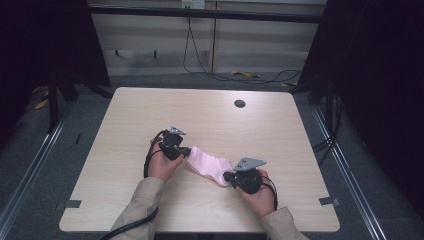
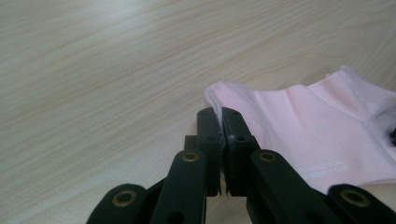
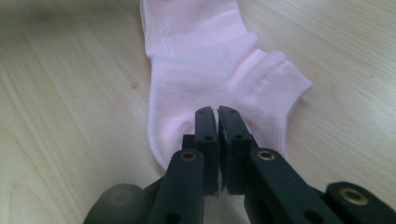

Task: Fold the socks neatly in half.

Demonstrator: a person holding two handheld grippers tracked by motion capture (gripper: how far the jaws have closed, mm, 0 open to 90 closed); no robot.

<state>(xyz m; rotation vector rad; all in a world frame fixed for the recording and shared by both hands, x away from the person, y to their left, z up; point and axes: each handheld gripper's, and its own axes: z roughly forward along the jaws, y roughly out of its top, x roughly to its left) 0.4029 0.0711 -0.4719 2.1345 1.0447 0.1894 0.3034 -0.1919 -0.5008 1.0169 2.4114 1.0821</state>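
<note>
A pale pink ankle sock [image 1: 210, 166] lies stretched on the wooden table [image 1: 200, 115] between my two grippers. My left gripper [image 1: 184, 151] pinches one end of the sock; in the left gripper view its jaws are shut with a thin edge of the sock [image 2: 299, 116] caught at the tips of the gripper [image 2: 220, 113]. My right gripper [image 1: 228, 177] holds the other end. The right gripper view has the sock [image 3: 205, 60] running away from the shut gripper [image 3: 217, 112], which clamps its near edge. Small white lettering marks the sock's fabric.
A small dark round hole [image 1: 240, 103] sits in the table near its far edge. Beyond the table are a grey floor, cables [image 1: 220, 75] and black frame posts. Bare wood surrounds the sock on all sides.
</note>
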